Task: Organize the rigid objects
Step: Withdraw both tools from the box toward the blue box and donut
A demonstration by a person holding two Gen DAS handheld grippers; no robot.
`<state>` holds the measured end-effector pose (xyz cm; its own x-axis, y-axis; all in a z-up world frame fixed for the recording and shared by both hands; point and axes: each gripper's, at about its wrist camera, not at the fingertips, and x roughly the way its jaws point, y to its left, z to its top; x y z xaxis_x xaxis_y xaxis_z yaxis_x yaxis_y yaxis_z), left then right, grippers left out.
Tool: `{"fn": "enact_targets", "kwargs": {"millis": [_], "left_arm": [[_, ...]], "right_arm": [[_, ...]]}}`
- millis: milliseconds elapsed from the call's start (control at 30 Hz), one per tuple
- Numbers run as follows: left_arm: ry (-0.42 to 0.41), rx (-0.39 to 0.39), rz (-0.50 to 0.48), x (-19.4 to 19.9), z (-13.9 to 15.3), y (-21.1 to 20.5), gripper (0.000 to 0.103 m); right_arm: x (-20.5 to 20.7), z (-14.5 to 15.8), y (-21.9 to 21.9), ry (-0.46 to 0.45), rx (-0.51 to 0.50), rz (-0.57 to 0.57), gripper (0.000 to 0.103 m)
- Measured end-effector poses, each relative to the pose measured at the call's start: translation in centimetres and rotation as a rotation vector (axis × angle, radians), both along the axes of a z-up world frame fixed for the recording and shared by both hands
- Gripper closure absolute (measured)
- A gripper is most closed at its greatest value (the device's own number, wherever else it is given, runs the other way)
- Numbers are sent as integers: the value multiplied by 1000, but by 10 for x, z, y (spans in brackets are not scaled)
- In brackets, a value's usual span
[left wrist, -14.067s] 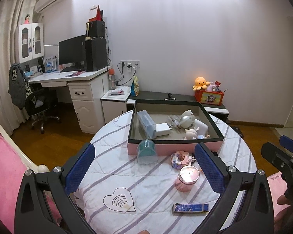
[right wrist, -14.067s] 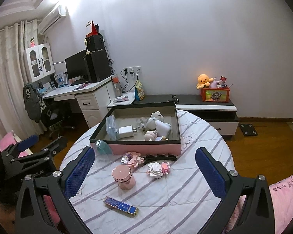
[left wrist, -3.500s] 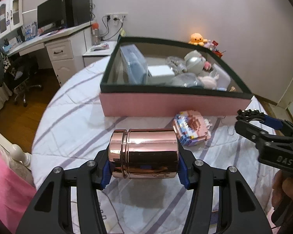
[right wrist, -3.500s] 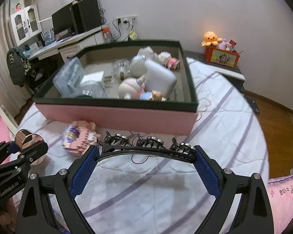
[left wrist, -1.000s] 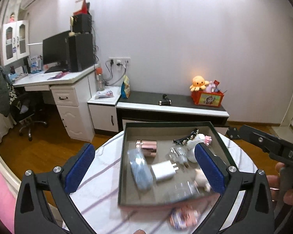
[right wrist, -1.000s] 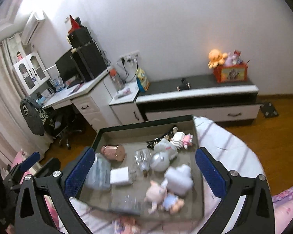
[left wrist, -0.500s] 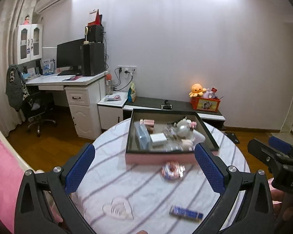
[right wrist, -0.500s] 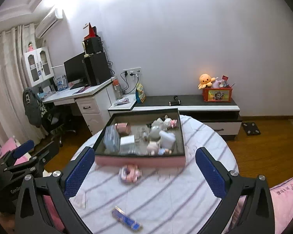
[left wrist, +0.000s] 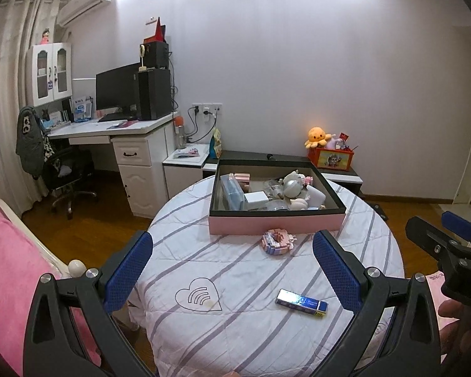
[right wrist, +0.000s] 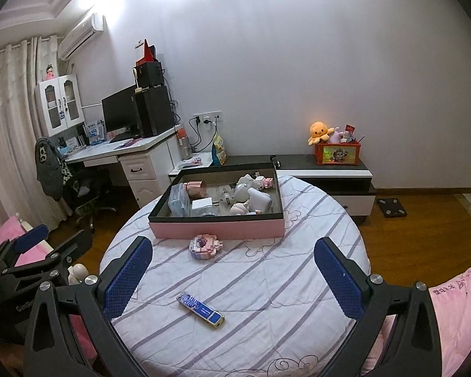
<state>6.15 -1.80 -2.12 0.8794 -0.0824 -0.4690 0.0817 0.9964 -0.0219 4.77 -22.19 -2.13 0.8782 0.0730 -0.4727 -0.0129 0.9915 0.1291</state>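
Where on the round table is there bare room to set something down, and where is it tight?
Free: the striped cloth between the block toy and the blue box, and the table's right side beyond both. Crowded: the pink tray, its floor mostly covered; the toy sits close to its front wall.

One box (left wrist: pixel 276 221), one brick toy (left wrist: pixel 278 241), one blue packet (left wrist: pixel 301 302)

Round table (left wrist: pixel 235 339) wore quilted cloth, matt, grey-striped. Box (left wrist: pixel 276 223): matt pink card outside, dark rim. Canister (right wrist: pixel 195 188) inside gleamed like rose-gold metal. Block toy (right wrist: pixel 205 247) looked studded plastic. Flat blue pack (right wrist: pixel 201 310) was glossy. Gripper pads (left wrist: pixel 127 270) bore rough blue texture on matt black plastic.
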Motion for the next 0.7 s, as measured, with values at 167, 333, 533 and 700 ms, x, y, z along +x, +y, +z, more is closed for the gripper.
{"fn": "enact_targets", "kwargs": {"millis": [167,333,533,700], "left_arm": [[1,0,4,0,0,0,0],[11,-4,12,4,-1,3,0],[50,1,18,20,-16,4,0],[92,9,32,36,-34,6,0]], "right_arm": [[-1,0,3,1,-6,5,0],[5,-2,5,18,-16,12,0],[21,-19,6,81,-38,43,0],[46,-50,13,192,-76,125,0]]}}
